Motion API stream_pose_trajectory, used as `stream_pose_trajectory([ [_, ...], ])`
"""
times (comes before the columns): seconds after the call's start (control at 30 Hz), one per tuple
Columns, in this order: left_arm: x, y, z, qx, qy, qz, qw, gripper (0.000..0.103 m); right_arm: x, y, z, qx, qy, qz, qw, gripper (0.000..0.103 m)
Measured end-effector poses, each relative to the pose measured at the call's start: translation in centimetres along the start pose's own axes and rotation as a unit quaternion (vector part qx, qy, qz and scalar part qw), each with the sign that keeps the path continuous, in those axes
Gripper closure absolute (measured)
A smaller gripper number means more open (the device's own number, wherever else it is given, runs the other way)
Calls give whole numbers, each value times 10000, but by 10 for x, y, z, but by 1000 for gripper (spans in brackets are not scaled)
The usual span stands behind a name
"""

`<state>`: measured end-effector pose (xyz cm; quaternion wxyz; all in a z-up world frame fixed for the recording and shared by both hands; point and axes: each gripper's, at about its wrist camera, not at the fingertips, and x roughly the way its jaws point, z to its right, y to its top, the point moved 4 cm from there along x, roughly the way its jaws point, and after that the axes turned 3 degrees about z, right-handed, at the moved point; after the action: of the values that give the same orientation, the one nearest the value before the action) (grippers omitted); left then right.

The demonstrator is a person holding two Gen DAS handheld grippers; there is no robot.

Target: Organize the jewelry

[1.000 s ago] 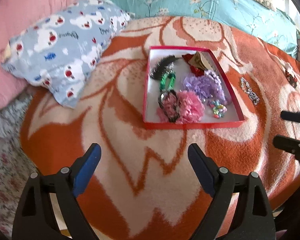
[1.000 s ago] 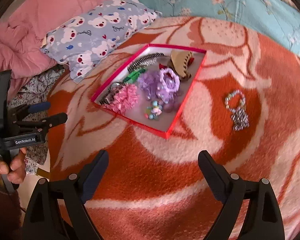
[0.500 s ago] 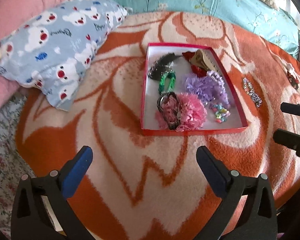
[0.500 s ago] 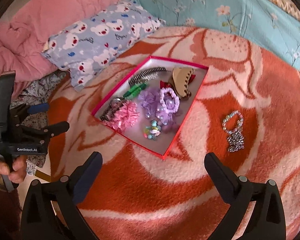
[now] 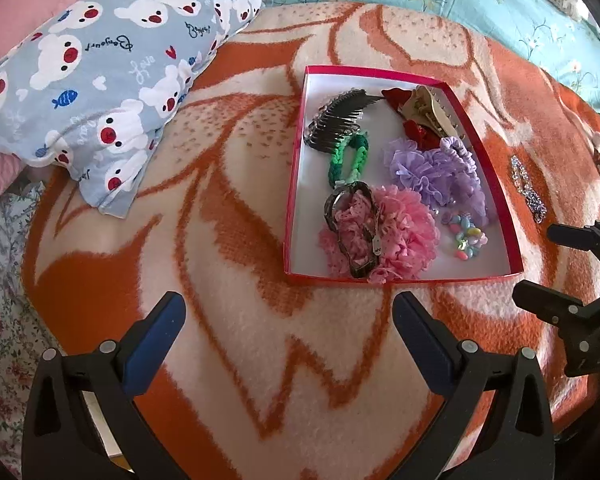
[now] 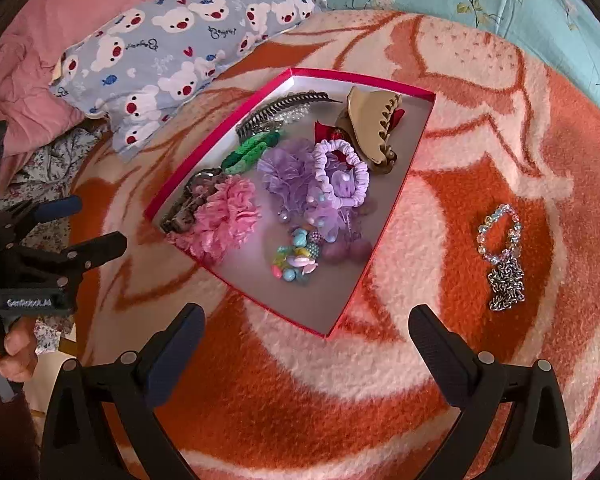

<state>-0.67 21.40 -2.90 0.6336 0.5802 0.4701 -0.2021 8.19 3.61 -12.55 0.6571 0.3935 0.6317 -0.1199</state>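
On the orange-and-cream blanket (image 5: 228, 264) I see the red tray (image 6: 384, 240) lying flat, loaded with hair accessories. Contents I can identify: a pink ruffled scrunchie (image 6: 228, 216), a purple scrunchie (image 6: 342, 178), a tan claw clip (image 6: 374, 128), a green braided tie (image 5: 350, 160), a dark comb clip (image 5: 338, 120) and a small cluster of pastel beads (image 6: 296, 258). Outside the tray, well apart to its right, a beaded bracelet (image 6: 500, 232) touches a silver chain (image 6: 506, 286) on the blanket. I hold the left gripper (image 5: 290, 316) with jaws spread wide and nothing between them, above bare blanket just short of the tray's near edge. The right gripper (image 6: 306, 330) is likewise fully apart and empty, over the tray's near corner. A bear-print pillow (image 5: 100, 76) lies left of the tray, resting partly on the blanket. Nothing lies between either gripper and the bracelet or chain.
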Motion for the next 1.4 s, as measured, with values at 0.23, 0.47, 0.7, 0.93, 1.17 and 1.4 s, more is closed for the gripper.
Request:
stream_pose_trajectory([
  [0.23, -1, 5, 3, 77, 28, 31, 10000, 0, 6, 5, 4, 68, -58, -60, 9999, 1],
  [0.47, 1, 7, 6, 94, 17, 15, 10000, 0, 7, 10, 8, 120, -98, -71, 9999, 1],
  [0.7, 1, 9, 7, 80, -10, 40, 10000, 0, 9, 11, 9, 156, -120, -93, 9998, 1],
  [0.93, -3, 11, 10, 114, -36, 94, 9999, 0, 7, 13, 11, 184, -116, -59, 9997, 1],
  [1.17, -7, 12, 11, 116, -61, 164, 9998, 0, 4, 14, 12, 228, -141, 1, 9996, 1],
  [1.4, -17, 15, 10, 73, -89, 329, 9994, 0, -5, 19, 13, 257, -232, 222, 9992, 1],
])
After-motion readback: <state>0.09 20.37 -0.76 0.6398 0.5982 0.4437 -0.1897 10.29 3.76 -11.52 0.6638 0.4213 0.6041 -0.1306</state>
